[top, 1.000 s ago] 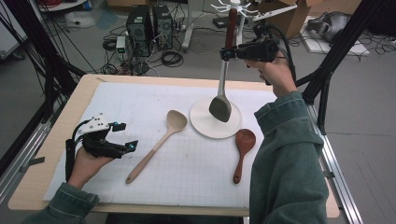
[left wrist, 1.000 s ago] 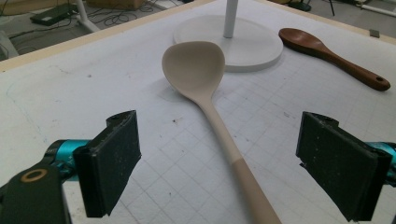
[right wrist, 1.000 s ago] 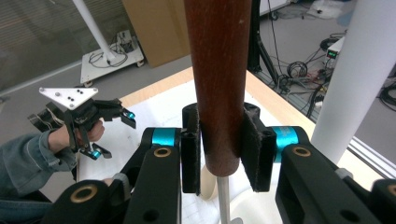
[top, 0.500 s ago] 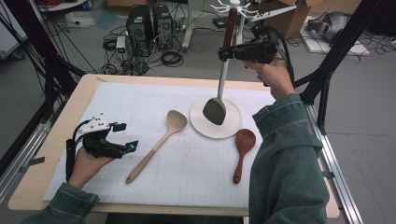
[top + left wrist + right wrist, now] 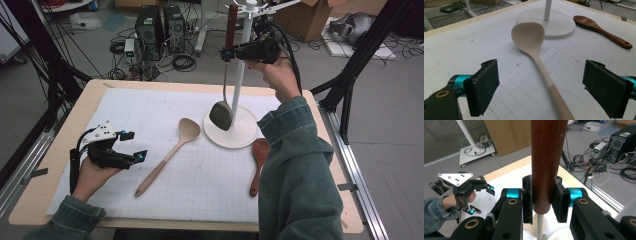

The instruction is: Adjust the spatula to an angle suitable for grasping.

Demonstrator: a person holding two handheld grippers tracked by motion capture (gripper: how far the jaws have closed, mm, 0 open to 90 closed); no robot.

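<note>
Utensils, three: one pale wooden spoon (image 5: 167,152) lying mid-mat; one dark brown wooden spoon (image 5: 257,162) lying to its right, its handle partly hidden by the person's green sleeve (image 5: 295,170); one grey-bladed spatula with brown wooden handle (image 5: 227,65) hanging upright above the white round stand base (image 5: 240,137). Stand, one, its top cut off. Grippers, two: right gripper (image 5: 231,51) pinching the spatula handle at far right; left gripper (image 5: 135,147) resting near left, jaws spread, holding nothing.

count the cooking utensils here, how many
3. A pale wooden spoon lies on the mat mid-table. A dark brown spoon lies right of the white stand base. A spatula hangs upright from the right gripper, its blade over the base. None seems hidden.
</note>
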